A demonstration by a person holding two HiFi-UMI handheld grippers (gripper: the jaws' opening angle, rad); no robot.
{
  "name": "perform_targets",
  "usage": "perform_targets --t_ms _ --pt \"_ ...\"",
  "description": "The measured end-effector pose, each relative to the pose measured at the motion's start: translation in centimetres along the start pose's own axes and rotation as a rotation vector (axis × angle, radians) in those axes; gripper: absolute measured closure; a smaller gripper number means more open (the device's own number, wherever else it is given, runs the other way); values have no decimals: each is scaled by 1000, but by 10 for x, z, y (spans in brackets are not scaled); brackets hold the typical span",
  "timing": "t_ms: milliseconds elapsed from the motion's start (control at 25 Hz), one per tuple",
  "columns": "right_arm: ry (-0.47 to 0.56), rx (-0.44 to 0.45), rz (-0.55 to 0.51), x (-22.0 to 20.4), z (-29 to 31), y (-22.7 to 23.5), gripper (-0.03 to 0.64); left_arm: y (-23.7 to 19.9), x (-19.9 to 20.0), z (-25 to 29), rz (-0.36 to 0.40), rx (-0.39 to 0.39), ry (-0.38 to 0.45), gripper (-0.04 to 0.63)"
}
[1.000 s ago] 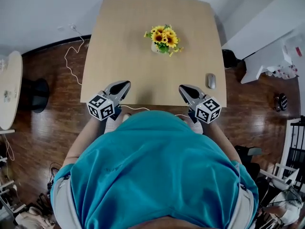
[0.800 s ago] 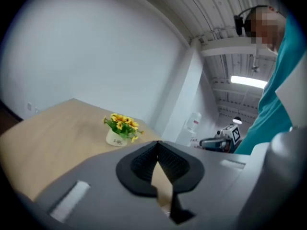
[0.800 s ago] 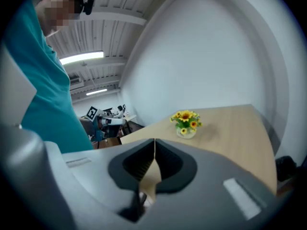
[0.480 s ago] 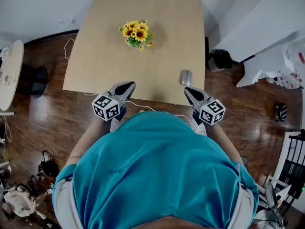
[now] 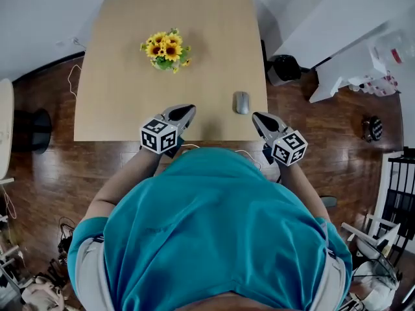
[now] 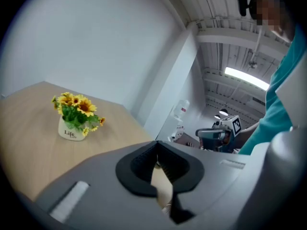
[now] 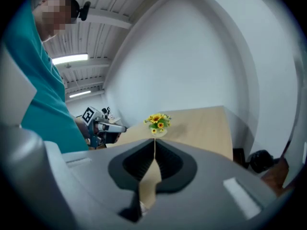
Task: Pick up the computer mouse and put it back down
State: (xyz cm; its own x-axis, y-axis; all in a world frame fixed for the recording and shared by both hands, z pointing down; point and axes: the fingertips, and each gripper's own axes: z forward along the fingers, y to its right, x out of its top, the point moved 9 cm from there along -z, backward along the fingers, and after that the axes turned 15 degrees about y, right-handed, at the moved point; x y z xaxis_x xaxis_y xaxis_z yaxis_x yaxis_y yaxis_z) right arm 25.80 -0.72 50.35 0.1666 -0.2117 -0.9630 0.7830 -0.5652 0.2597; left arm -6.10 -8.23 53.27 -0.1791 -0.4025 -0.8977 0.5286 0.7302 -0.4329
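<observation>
At the near edge of the wooden table [image 5: 123, 102] both grippers hover empty: the left gripper [image 5: 185, 111] has its jaws pressed together, and so does the right gripper [image 5: 260, 118], by the near right corner. The grey computer mouse [image 5: 241, 102] lies on the wood just beyond, between them but nearer the right one, untouched. Farther in stands a white pot of sunflowers [image 5: 165, 48].
</observation>
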Motion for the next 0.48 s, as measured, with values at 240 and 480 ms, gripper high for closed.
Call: perform_targets --t_ms 240,480 --pt "39 32 27 8 -17 33 610 35 -19 102 11 5 -175 483" --pt "51 39 55 -1 -41 57 611 43 -60 184 -27 110 -382 342"
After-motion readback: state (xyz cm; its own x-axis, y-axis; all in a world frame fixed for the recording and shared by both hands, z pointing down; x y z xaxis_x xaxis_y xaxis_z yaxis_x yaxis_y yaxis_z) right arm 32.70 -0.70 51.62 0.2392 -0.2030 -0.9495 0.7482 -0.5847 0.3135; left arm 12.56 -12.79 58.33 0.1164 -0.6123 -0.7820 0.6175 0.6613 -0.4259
